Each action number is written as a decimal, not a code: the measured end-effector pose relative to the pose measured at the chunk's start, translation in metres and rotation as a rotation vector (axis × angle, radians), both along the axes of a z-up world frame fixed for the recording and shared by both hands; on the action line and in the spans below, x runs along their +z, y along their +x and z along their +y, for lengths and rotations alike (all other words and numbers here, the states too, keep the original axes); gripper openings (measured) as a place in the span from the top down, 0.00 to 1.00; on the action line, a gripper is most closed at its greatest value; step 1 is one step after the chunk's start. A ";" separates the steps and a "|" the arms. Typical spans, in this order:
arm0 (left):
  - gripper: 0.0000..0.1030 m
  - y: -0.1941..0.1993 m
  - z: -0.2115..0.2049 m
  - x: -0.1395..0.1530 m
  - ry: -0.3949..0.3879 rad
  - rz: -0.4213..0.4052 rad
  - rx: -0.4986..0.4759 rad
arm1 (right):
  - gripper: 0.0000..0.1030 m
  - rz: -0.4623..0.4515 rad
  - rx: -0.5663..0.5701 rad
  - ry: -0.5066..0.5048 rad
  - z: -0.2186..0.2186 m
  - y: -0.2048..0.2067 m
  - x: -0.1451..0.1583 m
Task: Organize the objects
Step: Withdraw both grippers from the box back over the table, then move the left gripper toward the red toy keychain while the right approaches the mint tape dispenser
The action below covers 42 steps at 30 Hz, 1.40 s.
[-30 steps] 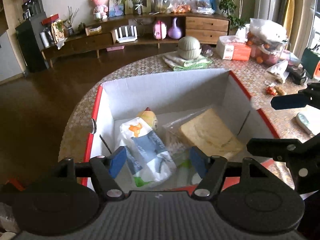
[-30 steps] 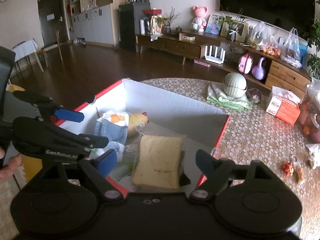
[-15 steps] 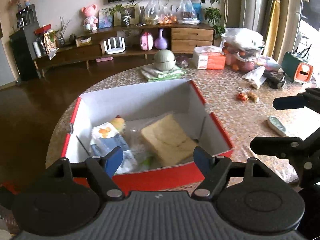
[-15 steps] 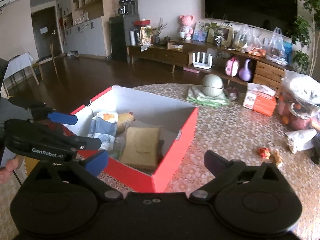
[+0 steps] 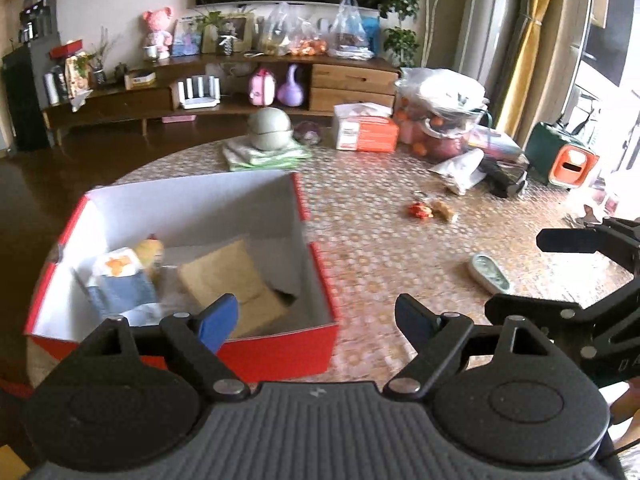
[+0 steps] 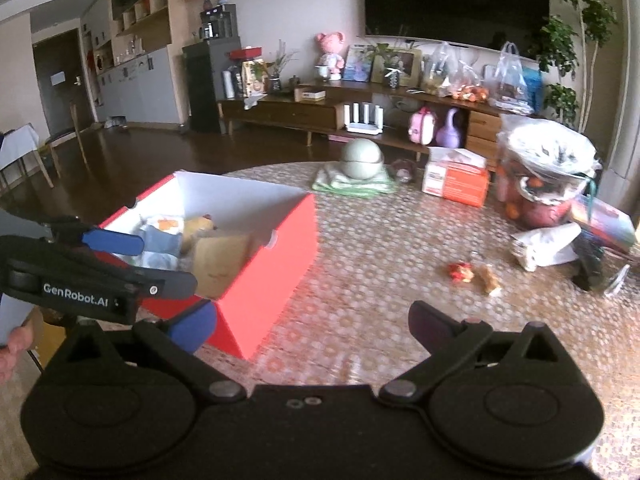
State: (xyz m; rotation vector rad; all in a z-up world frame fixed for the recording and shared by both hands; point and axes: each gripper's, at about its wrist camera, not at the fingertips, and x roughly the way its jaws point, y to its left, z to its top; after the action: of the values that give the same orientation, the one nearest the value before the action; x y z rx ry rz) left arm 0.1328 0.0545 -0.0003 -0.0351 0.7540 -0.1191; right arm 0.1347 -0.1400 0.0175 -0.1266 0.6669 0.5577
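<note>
Nearest the onlooker, the left hand-held gripper (image 5: pixel 316 318) and the right hand-held gripper (image 6: pixel 312 328) both stand released and empty, jaws wide apart above the patterned surface (image 5: pixel 380 240). Just beyond them the red box (image 5: pixel 280 344) already holds a soft printed pouch (image 5: pixel 120 284) and a bagged bread slice (image 5: pixel 228 280). Farther out lie a small pale-green oval item (image 5: pixel 490 278), likely light, rigid and smooth, best pinched across its narrow width, and two little wrapped snacks (image 5: pixel 430 210), probably crinkly and slippery.
</note>
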 end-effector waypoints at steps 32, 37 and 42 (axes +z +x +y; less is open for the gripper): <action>0.00 0.172 -0.159 -0.062 0.089 0.081 -0.098 | 0.03 -0.008 -0.128 -0.121 -0.130 0.053 -0.084; 0.00 0.206 -0.171 -0.079 0.137 0.073 -0.108 | 0.04 -0.020 -0.111 -0.144 -0.128 0.064 -0.097; 0.00 0.234 -0.179 -0.098 0.153 0.078 -0.109 | 0.06 0.017 -0.119 -0.128 -0.127 0.083 -0.112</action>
State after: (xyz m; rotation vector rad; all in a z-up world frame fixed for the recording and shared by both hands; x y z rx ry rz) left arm 0.3667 -0.1244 -0.0984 0.1480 0.8408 -0.1643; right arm 0.2173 -0.2668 -0.0944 -0.2004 0.7216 0.4021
